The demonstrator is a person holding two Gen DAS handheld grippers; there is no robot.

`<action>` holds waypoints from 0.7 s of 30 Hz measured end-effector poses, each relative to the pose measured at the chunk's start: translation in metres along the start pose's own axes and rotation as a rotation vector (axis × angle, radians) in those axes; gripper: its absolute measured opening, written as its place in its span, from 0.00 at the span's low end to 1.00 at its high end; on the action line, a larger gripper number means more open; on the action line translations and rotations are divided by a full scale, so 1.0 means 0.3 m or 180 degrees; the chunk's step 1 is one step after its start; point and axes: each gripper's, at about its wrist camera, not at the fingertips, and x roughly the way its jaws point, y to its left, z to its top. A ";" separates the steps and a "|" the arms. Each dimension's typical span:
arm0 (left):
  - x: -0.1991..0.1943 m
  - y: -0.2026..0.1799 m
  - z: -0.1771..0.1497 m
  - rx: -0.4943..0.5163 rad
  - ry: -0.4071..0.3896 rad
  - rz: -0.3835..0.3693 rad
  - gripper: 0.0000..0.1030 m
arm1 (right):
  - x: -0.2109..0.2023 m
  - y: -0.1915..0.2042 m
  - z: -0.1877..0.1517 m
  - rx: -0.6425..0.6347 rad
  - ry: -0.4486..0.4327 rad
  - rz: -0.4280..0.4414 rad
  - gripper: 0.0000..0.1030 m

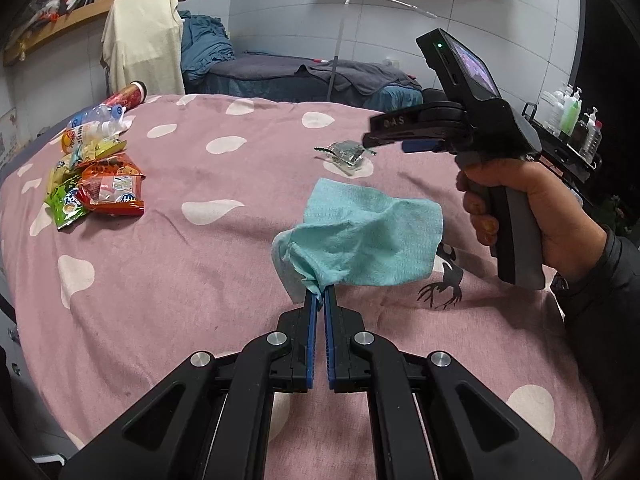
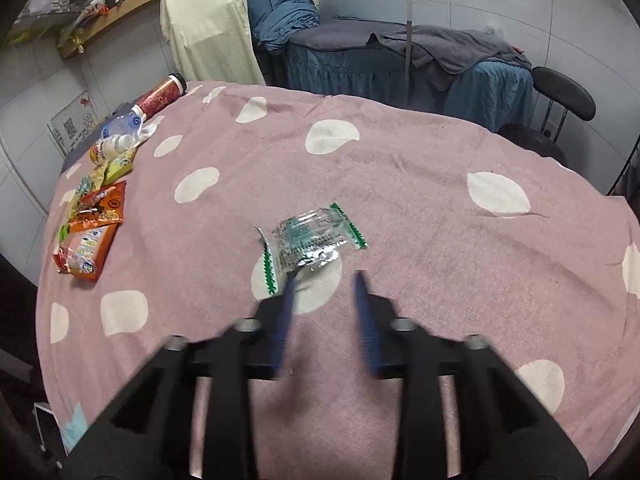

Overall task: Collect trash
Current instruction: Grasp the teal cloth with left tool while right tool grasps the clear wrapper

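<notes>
My left gripper (image 1: 321, 294) is shut on a crumpled light-blue cloth wipe (image 1: 360, 240) and holds it just above the pink spotted bedspread (image 1: 180, 280). My right gripper (image 2: 325, 276) is open, its blue fingers just short of a clear silver wrapper with green zigzag edges (image 2: 312, 240) lying on the bedspread (image 2: 440, 240). In the left wrist view the right gripper (image 1: 370, 142) hovers over that wrapper (image 1: 344, 152). A pile of snack wrappers (image 1: 92, 184) lies at the far left, also in the right wrist view (image 2: 92, 236).
Plastic bottles (image 1: 96, 120) and a red canister (image 1: 128, 98) lie beyond the wrapper pile near the bed's left edge. A chair draped in a cream towel (image 1: 140, 40) and a blue-covered bed (image 1: 300, 76) stand behind. A black stool (image 2: 560, 96) is at the right.
</notes>
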 end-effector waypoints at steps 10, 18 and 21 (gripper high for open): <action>-0.018 0.009 -0.023 0.0000 0.0024 0.0056 0.05 | 0.181 0.079 0.075 -0.0116 0.0168 -0.0248 0.75; -0.008 -0.003 -0.030 0.0026 0.0063 0.0020 0.05 | 0.231 0.016 0.064 0.0167 0.0263 -0.0016 0.09; -0.008 -0.017 -0.029 0.0055 0.0047 -0.0009 0.05 | 0.207 -0.008 0.056 0.0219 0.0215 0.0037 0.06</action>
